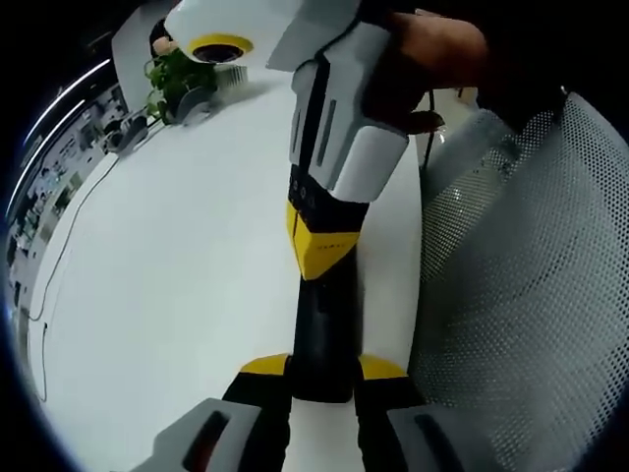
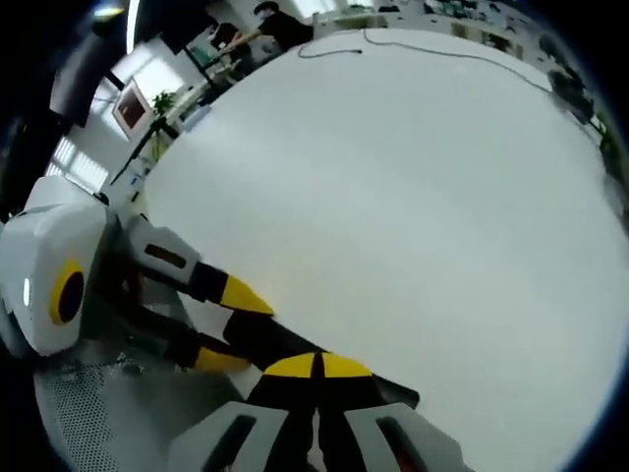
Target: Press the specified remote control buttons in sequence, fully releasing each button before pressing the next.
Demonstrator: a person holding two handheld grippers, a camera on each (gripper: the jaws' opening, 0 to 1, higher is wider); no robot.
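A black remote control (image 1: 322, 320) lies lengthwise over the white table (image 1: 177, 275), its near end clamped between the yellow-tipped jaws of my left gripper (image 1: 322, 367). My right gripper (image 1: 319, 246), held by a hand, comes down from the top with its yellow tips closed together and resting on the remote's upper face. In the right gripper view my right gripper (image 2: 317, 366) is shut, tips touching, right over the remote (image 2: 263, 339), which my left gripper (image 2: 231, 326) holds from the left. The buttons are hidden under the tips.
A grey mesh chair back (image 1: 521, 275) stands close along the table's right edge. A potted plant (image 1: 177, 79) and a thin cable (image 1: 69, 246) lie at the far left. Another cable (image 2: 413, 44) and a person (image 2: 285, 25) are at the far end.
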